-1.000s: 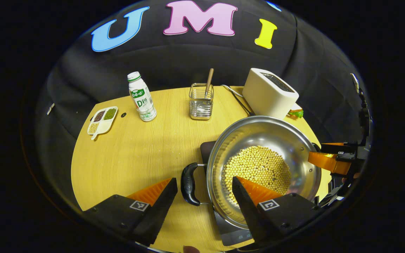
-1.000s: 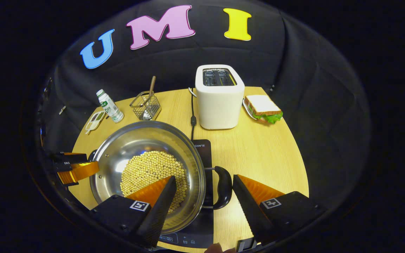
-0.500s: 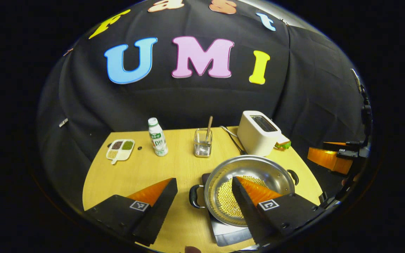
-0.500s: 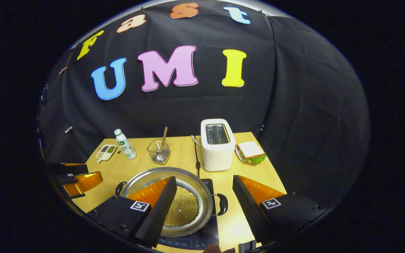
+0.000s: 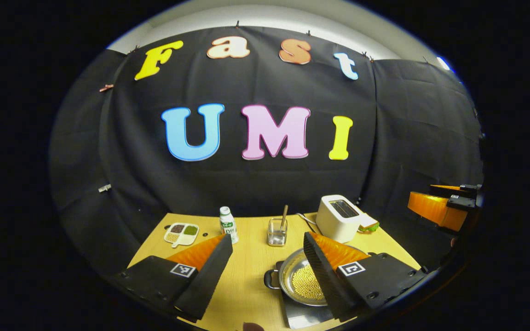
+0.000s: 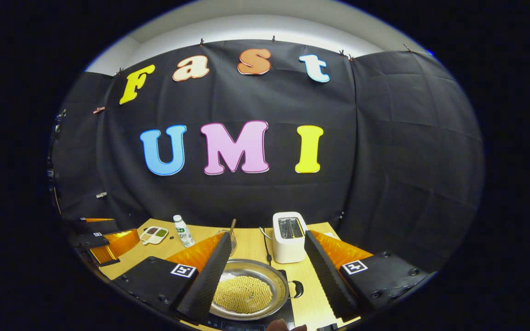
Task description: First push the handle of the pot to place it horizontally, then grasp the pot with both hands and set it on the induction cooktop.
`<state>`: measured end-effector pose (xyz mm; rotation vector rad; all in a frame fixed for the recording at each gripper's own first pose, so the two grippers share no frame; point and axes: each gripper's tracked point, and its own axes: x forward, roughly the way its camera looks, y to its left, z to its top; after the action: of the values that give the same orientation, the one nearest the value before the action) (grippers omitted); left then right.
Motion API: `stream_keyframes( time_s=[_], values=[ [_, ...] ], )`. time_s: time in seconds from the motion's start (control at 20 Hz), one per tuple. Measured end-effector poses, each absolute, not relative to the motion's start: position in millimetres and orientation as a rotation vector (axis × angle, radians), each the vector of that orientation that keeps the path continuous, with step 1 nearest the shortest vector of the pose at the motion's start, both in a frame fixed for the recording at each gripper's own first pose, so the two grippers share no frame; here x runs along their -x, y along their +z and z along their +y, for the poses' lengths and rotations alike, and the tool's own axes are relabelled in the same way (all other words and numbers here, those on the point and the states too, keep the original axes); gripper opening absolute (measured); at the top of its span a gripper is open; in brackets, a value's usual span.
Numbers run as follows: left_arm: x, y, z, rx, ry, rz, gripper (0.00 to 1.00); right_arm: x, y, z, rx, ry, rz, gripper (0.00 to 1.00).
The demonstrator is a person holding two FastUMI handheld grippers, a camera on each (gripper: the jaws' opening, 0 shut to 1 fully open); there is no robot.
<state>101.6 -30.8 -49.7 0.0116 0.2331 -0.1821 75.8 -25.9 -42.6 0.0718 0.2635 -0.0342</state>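
Note:
The steel pot (image 5: pixel 289 278) holds yellow beans and sits on the black induction cooktop (image 5: pixel 302 316) near the table's front. One black side handle (image 5: pixel 269 279) points left, and the other handle (image 6: pixel 298 288) points right in the right gripper view. My left gripper (image 5: pixel 267 239) is open and empty, well above and back from the pot. My right gripper (image 6: pixel 268 235) is likewise open and empty, high over the pot (image 6: pixel 246 294). Each gripper appears at the edge of the other's view: the right one (image 5: pixel 437 209), the left one (image 6: pixel 104 239).
On the wooden table (image 5: pixel 246 285) behind the pot stand a white toaster (image 5: pixel 338 224) with a sandwich (image 5: pixel 368 224) beside it, a wire holder with a wooden utensil (image 5: pixel 277 232), a small bottle (image 5: pixel 228 227) and a divided dish of beans (image 5: pixel 181 233).
Both grippers have pulled up and back from the pot's handles, so the pot and table look much smaller. The pot stays on the cooktop.

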Motion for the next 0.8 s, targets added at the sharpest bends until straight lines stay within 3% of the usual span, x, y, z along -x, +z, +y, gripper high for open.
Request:
stream_keyframes(
  time_s=[0.3,0.65,0.8],
  values=[
    [-72,0,-7,0.009,-0.123,0.062,0.96,-57,-3,-25,-0.008,-0.032,0.098,0.98],
    [-47,-7,0,0.017,-0.071,0.078,0.96,-42,14,-9,0.028,0.018,0.016,0.94],
    [-40,-5,0,-0.012,-0.063,0.073,0.96,-45,10,-6,0.038,0.045,0.015,0.98]
  ],
)
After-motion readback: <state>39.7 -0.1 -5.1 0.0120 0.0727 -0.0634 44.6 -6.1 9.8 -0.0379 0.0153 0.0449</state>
